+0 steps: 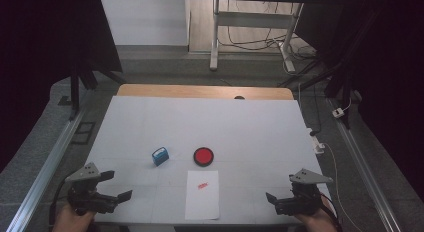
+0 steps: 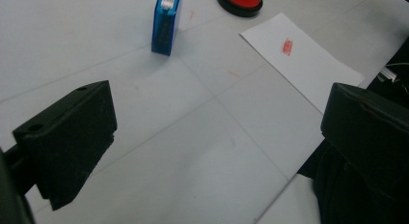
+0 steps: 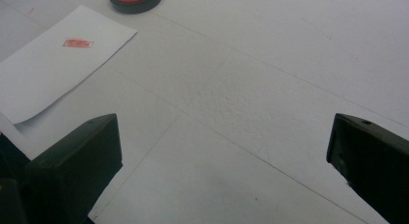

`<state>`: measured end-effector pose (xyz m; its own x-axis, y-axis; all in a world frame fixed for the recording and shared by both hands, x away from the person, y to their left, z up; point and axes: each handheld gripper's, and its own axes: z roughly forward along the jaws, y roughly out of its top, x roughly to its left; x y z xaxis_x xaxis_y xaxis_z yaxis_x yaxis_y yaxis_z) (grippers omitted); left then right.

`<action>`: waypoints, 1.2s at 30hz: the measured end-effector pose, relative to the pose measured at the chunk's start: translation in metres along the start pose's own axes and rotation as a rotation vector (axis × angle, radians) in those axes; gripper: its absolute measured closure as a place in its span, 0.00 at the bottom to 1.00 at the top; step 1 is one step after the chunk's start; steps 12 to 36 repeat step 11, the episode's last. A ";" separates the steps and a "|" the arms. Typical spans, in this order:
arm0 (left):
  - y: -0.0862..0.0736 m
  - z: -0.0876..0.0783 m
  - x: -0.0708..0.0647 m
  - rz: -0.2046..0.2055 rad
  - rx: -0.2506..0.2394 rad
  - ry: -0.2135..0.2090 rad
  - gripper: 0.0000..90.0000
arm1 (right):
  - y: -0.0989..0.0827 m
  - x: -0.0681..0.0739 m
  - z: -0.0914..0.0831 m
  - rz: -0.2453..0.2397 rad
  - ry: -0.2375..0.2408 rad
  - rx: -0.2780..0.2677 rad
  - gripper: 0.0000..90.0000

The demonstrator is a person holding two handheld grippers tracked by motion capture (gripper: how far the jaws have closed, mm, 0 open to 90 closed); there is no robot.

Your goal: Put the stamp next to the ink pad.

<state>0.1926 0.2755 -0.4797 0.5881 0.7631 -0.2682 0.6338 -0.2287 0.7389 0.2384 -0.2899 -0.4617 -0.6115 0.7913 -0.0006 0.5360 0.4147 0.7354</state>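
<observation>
High overhead; gripper views low, tableward.

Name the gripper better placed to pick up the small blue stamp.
Left. The small blue plastic stamp stands left of centre, nearer the open left gripper. The right gripper would probably have to cross the white paper sheet.

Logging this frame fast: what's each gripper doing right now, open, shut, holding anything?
Left gripper: open, holding nothing, near the table's left front corner.
Right gripper: open, holding nothing, near the right front corner.
</observation>
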 end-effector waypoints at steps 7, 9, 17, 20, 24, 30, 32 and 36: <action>-0.008 -0.003 0.006 -0.026 0.013 0.026 0.00 | 0.000 0.000 0.000 0.003 -0.001 0.002 0.00; -0.007 -0.002 0.006 -0.019 0.027 0.025 0.00 | 0.001 0.001 0.000 0.000 -0.002 0.006 0.00; -0.006 -0.001 0.006 -0.008 0.037 0.024 0.00 | 0.000 0.001 0.000 -0.005 -0.008 0.009 0.00; -0.006 -0.001 0.006 -0.008 0.037 0.024 0.00 | 0.000 0.001 0.000 -0.005 -0.008 0.009 0.00; -0.006 -0.001 0.006 -0.008 0.037 0.024 0.00 | 0.000 0.001 0.000 -0.005 -0.008 0.009 0.00; -0.006 -0.001 0.006 -0.008 0.037 0.024 0.00 | 0.000 0.001 0.000 -0.005 -0.008 0.009 0.00; -0.006 -0.001 0.006 -0.008 0.037 0.024 0.00 | 0.000 0.001 0.000 -0.005 -0.008 0.009 0.00; -0.006 -0.001 0.006 -0.008 0.037 0.024 0.00 | 0.000 0.001 0.000 -0.005 -0.008 0.009 0.00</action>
